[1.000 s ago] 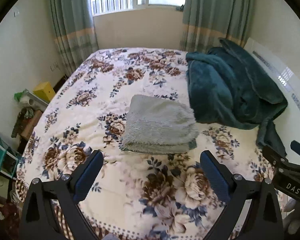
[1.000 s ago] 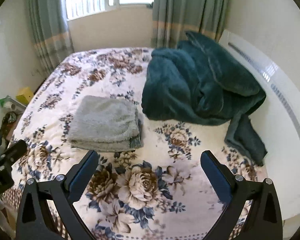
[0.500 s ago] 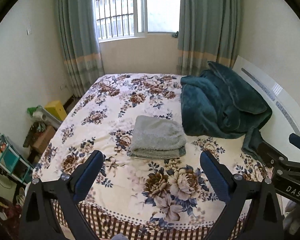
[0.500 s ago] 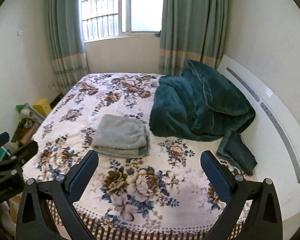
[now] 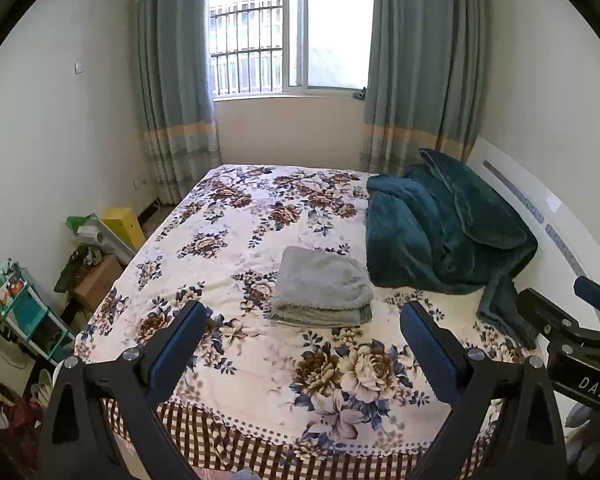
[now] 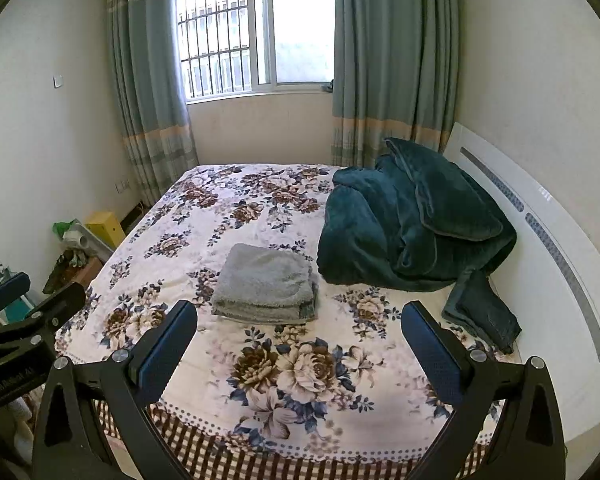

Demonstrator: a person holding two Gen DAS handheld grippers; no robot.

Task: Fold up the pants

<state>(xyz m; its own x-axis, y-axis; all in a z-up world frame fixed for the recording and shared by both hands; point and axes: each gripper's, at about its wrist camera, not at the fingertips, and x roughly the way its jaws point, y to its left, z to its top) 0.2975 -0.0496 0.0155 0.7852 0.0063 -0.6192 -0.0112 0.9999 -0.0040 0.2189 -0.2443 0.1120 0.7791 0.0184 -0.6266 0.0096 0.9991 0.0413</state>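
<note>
Pants [image 5: 322, 286] lie folded beside teal blanket [image 5: 440, 228] on bed [image 5: 260, 360].

The near floral bedspread [image 6: 300, 380] lies bare from its edge up to the folded grey pants [image 6: 266, 280], while a heaped green blanket [image 6: 412, 220] blocks the right side against the white headboard [image 6: 548, 248]

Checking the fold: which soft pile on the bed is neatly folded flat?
The grey pants, a squared stack mid-bed; the teal blanket beside it is a rumpled heap.
</note>
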